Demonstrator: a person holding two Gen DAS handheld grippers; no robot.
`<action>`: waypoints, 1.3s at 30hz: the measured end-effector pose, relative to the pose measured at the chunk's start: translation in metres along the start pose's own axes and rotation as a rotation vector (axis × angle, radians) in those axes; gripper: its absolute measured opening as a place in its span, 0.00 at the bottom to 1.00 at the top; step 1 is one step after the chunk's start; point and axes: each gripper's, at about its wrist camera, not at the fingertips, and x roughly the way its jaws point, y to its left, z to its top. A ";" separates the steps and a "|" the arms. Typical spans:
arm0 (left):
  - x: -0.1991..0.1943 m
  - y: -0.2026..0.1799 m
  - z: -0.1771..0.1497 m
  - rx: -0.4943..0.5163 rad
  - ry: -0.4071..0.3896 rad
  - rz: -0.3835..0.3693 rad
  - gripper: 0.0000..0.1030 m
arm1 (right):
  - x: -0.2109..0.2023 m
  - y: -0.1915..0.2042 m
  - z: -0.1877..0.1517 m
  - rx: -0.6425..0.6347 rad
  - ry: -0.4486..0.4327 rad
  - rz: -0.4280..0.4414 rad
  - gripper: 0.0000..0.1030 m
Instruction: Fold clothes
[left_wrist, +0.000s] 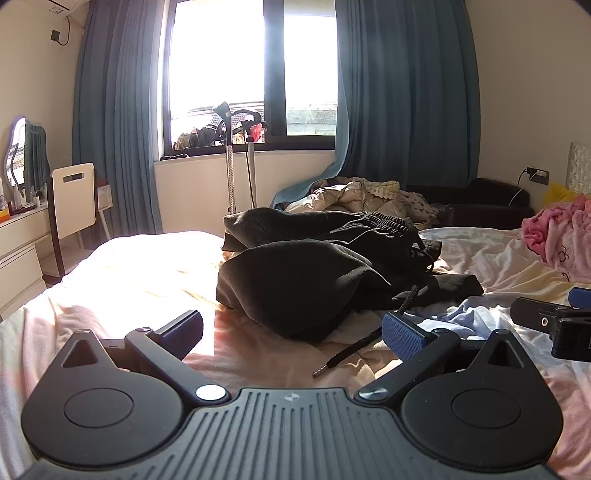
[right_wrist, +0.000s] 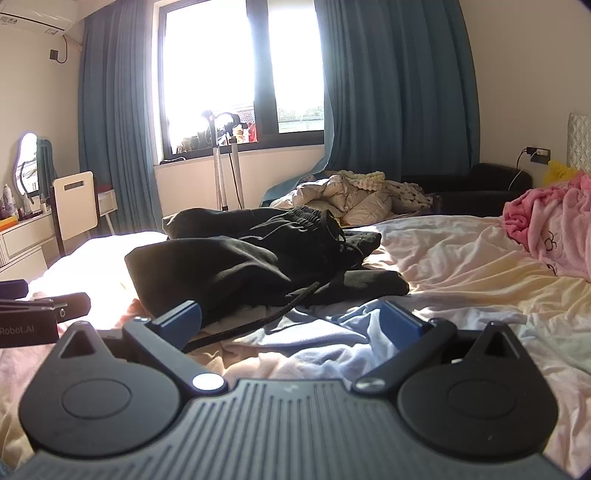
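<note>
Left wrist view: we hold the left gripper (left_wrist: 295, 334) low over the bed (left_wrist: 129, 280), its jaws spread wide and holding nothing. Between the blue pads (left_wrist: 402, 338) lies the metal-tipped end of a black drawstring (left_wrist: 347, 352), resting on the sheet and touching neither pad. Just beyond the jaws sits the task item, a crumpled heap of black clothes (left_wrist: 325, 273), unfolded, with an elastic waistband showing at its far side. The right gripper (left_wrist: 554, 328) appears beside the heap, on its right.

Right wrist view: we hold the right gripper (right_wrist: 291, 321) equally low, its jaws also wide apart and empty. The black clothes (right_wrist: 240, 266) lie ahead of the jaws and to their left; the drawstring (right_wrist: 258, 321) runs from the heap toward the left pad. The left gripper (right_wrist: 40, 317) shows left of the heap. Right of the heap, well apart, lies a pink blanket (right_wrist: 554, 229). Behind the heap we see a beige quilted pile (right_wrist: 354, 195), blue curtains (right_wrist: 395, 92) and a bright window (right_wrist: 210, 74). A white chair (right_wrist: 75, 203) stands far left of the heap.
</note>
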 end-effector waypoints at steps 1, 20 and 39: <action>-0.001 -0.001 -0.001 0.002 0.000 0.001 1.00 | 0.000 0.000 0.000 0.005 -0.004 0.001 1.00; 0.002 -0.006 -0.009 -0.018 0.013 -0.012 1.00 | -0.006 -0.002 0.003 0.024 -0.031 0.018 1.00; 0.001 -0.004 -0.011 -0.030 0.014 -0.021 1.00 | -0.001 -0.004 0.002 0.026 -0.039 -0.004 1.00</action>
